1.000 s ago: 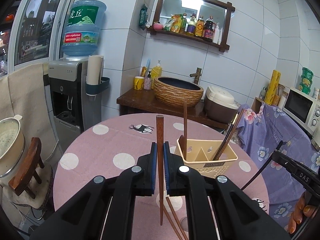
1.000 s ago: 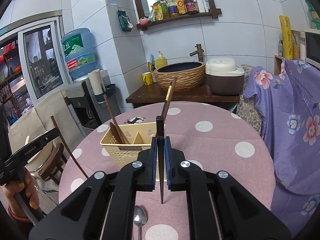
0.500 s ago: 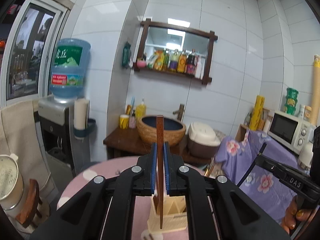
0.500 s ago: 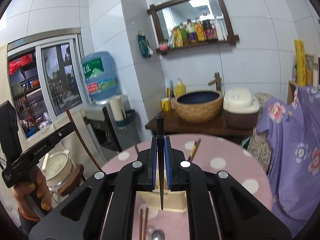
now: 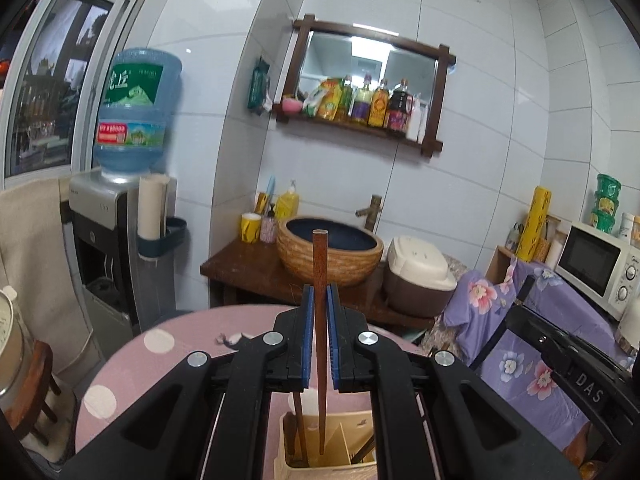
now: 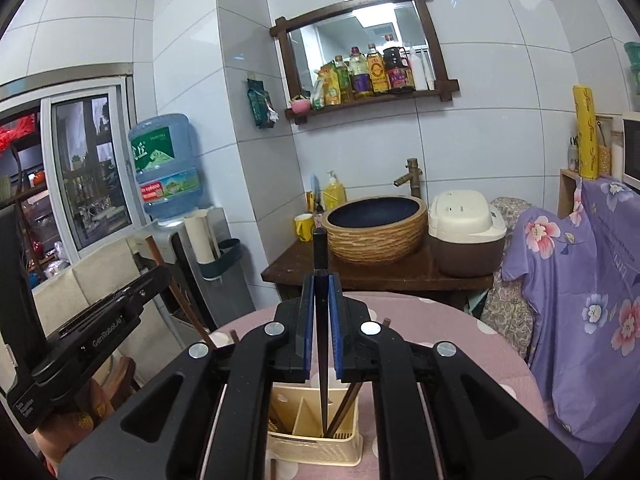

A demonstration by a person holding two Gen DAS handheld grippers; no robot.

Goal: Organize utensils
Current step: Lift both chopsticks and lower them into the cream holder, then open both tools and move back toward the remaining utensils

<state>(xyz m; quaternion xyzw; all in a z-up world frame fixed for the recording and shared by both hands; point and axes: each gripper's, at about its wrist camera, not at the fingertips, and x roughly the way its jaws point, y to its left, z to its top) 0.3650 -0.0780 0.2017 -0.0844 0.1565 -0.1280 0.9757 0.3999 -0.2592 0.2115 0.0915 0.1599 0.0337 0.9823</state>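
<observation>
1. Chopsticks, one per gripper. Left gripper (image 5: pixel 319 344) has its blue-padded jaws clamped on a reddish-brown wooden chopstick (image 5: pixel 319 264), held upright, thick end up, thin tip down over the holder.
2. Right gripper (image 6: pixel 321 340) has its jaws pinched tight on a black tapered chopstick (image 6: pixel 321 252), also upright, point hanging over the holder's compartments.
3. Cream plastic utensil holder with dividers (image 6: pixel 308 446) stands on the round pink table with white polka dots (image 6: pixel 452 320), directly below both grippers. Brown utensils already lean inside it.
4. Whether either tip touches the holder cannot be told.
5. Background: woven basin sink (image 6: pixel 376 232) on dark wooden counter, white-and-brown rice cooker (image 6: pixel 466 236) beside it, water dispenser to the left.
</observation>
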